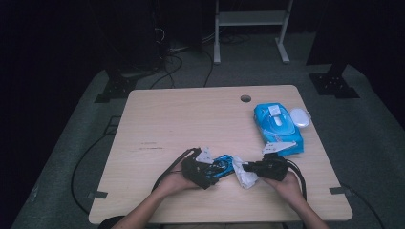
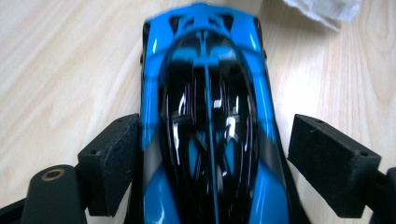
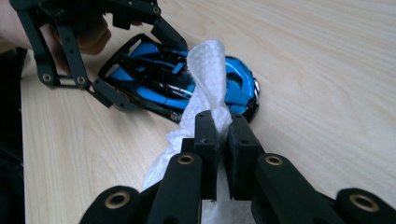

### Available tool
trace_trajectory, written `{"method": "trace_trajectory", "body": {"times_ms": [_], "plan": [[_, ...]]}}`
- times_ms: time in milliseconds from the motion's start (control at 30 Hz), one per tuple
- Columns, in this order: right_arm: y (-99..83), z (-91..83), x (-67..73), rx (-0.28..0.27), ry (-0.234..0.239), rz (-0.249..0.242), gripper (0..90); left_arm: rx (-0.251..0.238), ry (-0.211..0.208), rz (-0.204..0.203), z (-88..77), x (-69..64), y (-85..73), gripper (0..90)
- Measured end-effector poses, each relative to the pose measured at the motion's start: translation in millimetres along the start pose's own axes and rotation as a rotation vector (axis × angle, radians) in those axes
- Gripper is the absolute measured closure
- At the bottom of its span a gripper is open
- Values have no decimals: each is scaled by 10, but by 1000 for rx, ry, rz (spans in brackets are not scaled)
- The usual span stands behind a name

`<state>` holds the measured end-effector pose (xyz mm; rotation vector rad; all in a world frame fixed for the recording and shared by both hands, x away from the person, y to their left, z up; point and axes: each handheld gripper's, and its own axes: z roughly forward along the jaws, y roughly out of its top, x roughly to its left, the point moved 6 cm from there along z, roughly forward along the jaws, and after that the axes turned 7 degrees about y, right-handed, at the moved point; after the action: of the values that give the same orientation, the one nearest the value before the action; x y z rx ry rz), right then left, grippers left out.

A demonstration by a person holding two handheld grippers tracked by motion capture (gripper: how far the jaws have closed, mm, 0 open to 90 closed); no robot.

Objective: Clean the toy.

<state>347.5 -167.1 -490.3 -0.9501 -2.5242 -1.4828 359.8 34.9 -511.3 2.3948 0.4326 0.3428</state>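
Blue and black, the toy car point(image 2: 205, 116) lies on the desk point(image 1: 191, 119) between the two grippers, near the person's edge. Its long axis runs along the left gripper point(image 1: 200, 169), whose jaws stand on either side of the body: one pad sits against the car's flank, the other is clear of it, so the gripper is open rather than clamped. The right gripper point(image 3: 222, 126) is closed on a white wipe point(image 3: 208, 70), which hangs from its tips just in front of the car's nose, touching or nearly so. From the right gripper the car lies straight ahead and slightly left, side-on. I judge the wiping falls to the right hand, along the car's length, while the left steadies it.
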Motion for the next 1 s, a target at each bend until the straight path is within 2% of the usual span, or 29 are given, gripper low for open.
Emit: {"method": "trace_trajectory", "body": {"times_ms": [100,267,333,433,767,900,1000], "plan": [[16,-1,-7,-9,1,4,834,2,9,-8,47,6,70,172],[26,0,0,-17,1,0,834,39,28,11,131,5,99,173],[32,-9,-1,-25,1,1,834,33,14,-15,146,4,86,178],[37,-32,-4,-31,-2,5,834,0,16,-16,95,13,93,263],[70,-90,-36,-65,-6,14,834,8,25,26,73,13,124,277],[81,-111,-58,-67,-12,13,834,-6,44,30,78,87,180,278],[88,-160,-87,-81,-20,23,834,-24,63,15,74,189,243,278]]}}
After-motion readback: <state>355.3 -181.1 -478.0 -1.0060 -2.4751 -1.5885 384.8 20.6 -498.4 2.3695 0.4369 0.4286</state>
